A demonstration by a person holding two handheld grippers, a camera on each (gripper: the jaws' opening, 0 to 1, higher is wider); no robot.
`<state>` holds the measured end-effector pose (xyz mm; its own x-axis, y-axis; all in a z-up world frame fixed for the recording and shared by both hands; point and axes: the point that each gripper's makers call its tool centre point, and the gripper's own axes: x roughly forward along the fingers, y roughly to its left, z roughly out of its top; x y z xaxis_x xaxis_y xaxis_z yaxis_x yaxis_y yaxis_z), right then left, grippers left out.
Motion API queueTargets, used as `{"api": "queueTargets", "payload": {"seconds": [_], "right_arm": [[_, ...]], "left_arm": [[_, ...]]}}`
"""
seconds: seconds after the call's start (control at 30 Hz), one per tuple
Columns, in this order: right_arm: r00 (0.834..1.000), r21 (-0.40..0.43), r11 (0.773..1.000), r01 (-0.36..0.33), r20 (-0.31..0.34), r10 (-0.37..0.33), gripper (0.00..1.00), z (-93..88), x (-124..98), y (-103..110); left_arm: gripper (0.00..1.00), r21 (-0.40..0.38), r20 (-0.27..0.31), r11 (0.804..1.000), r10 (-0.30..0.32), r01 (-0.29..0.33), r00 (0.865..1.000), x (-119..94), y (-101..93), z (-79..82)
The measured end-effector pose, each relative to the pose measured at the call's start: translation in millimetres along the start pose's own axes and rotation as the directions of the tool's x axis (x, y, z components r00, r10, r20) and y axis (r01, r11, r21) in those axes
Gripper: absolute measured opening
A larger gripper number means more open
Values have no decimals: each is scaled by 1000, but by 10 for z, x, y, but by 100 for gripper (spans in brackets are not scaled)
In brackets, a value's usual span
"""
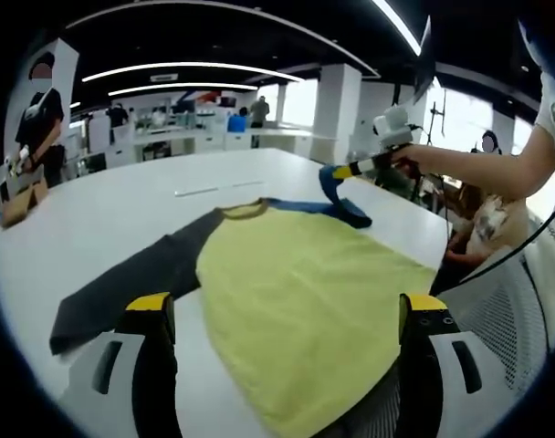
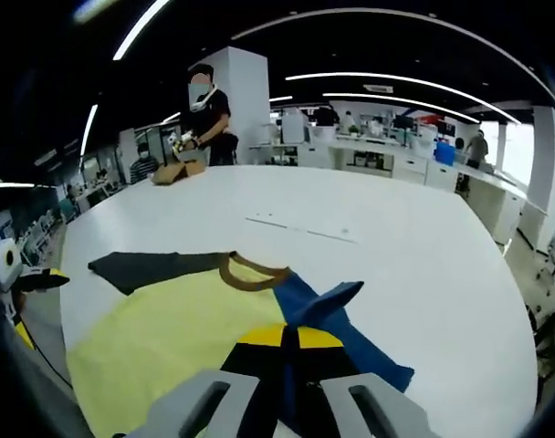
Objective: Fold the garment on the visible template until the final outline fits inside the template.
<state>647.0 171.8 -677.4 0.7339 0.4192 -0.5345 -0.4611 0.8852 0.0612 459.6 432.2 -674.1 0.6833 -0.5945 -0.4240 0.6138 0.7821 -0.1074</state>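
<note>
Garment [image 1: 305,301] (yellow body, brown collar, one dark grey sleeve [image 1: 131,283], one blue sleeve [image 2: 337,319]) lay flat on the white table [image 1: 122,201], collar pointing away from the person. Right gripper [image 2: 285,339] was pinched shut on the blue sleeve, its cuff lifted and bent over toward the body. Left gripper [image 1: 287,315] hung above the near hem, jaws spread, holding nothing. No template outline could be made out. Risk: thin cloth could slip from the pinch mid-fold, or dragging could skew the unpinned body and bunch it.
</note>
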Motion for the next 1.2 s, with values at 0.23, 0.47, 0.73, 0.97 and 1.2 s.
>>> {"api": "queueTargets", "payload": {"seconds": [0.23,0.47,0.73,0.97,1.2], "right_arm": [[1000,-11,1000,-25,9,25,0,95,75,145],[999,-15,999,-44,14,45,0,150,141,262],[997,-20,997,-71,15,71,0,206,221,402],[995,-31,995,-94,14,95,0,261,303,532],[994,-42,993,-113,6,113,0,279,367,637]], "left_arm": [[99,0,-1,1000,-2,2,1000,2,1,-6],[99,1,-3,1000,-4,4,1000,-2,-3,-16],[99,0,-4,1000,-7,7,1000,-9,-17,-29],[99,-1,-4,1000,-6,6,1000,-14,-19,-36],[99,-4,-2,1000,-2,2,1000,-24,-5,-37]]}}
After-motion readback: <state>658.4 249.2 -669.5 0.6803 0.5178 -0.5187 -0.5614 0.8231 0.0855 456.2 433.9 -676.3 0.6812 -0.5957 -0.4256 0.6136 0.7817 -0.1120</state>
